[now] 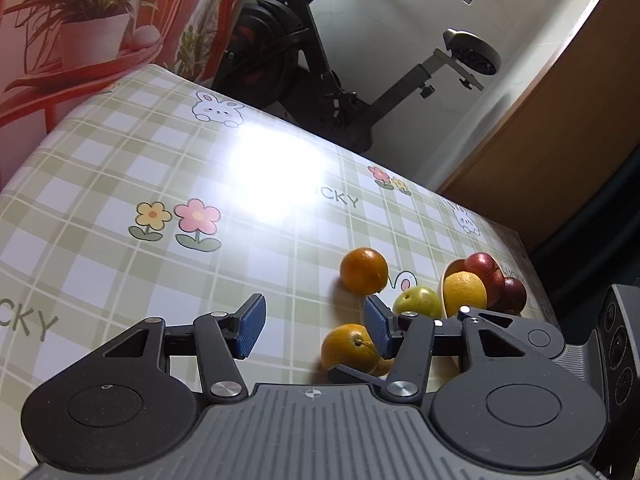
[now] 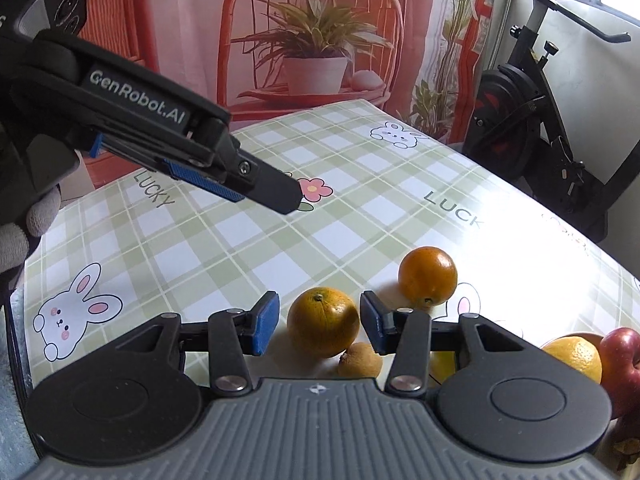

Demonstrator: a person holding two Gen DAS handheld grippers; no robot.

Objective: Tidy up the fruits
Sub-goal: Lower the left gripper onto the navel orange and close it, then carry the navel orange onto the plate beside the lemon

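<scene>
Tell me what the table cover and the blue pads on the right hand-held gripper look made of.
Table cover: likely vinyl or oilcloth, glossy; window light glares off it in a bright patch and the printed checks lie smooth. Blue pads on the right hand-held gripper: probably rubber or soft plastic, matte, with a fine ribbed texture.

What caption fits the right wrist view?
Right tool open around an orange on the checked tablecloth, left tool above.

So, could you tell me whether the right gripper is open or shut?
Open: right gripper pads flank the orange with gaps showing on both sides.
</scene>
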